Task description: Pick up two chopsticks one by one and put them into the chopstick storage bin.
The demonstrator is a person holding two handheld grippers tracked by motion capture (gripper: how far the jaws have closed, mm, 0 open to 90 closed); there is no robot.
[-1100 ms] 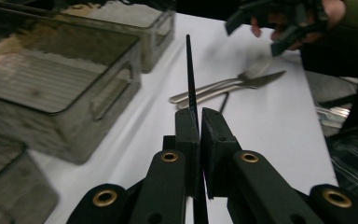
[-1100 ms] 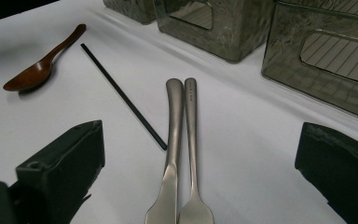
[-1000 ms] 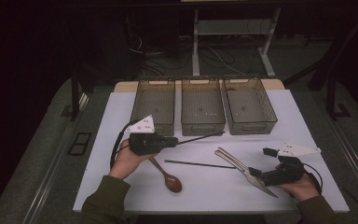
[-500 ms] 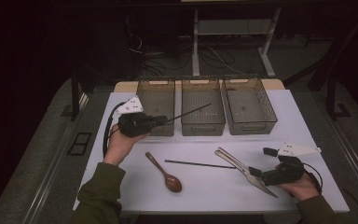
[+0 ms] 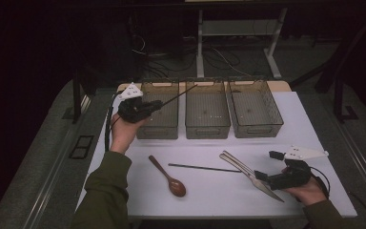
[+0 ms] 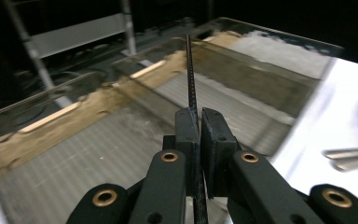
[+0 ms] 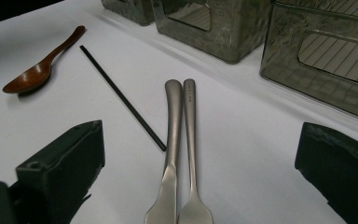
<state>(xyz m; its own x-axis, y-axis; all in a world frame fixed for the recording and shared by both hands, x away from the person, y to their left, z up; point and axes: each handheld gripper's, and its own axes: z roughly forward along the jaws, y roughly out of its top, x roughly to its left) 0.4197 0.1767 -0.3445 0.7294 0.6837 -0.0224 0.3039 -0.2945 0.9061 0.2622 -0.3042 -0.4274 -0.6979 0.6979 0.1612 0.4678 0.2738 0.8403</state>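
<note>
Your left gripper [image 5: 150,107] has its jaws clamped on a thin black chopstick [image 5: 178,96], a straight, dark, very slender rod with a finely ridged surface in the left gripper view [image 6: 190,79]. It sticks out past the jaws and slants up and away over the leftmost of three clear bins [image 5: 163,129], its far tip above the gap toward the middle bin [image 5: 207,128]. The stick is off the table, held in the air. Your right gripper [image 5: 267,178] rests low on the white table [image 5: 314,138] with its jaws standing wide apart, on either side of the metal knife and fork [image 7: 179,140] lying side by side. A second black chopstick [image 5: 205,168] lies flat beside a brown wooden spoon [image 5: 167,176].
</note>
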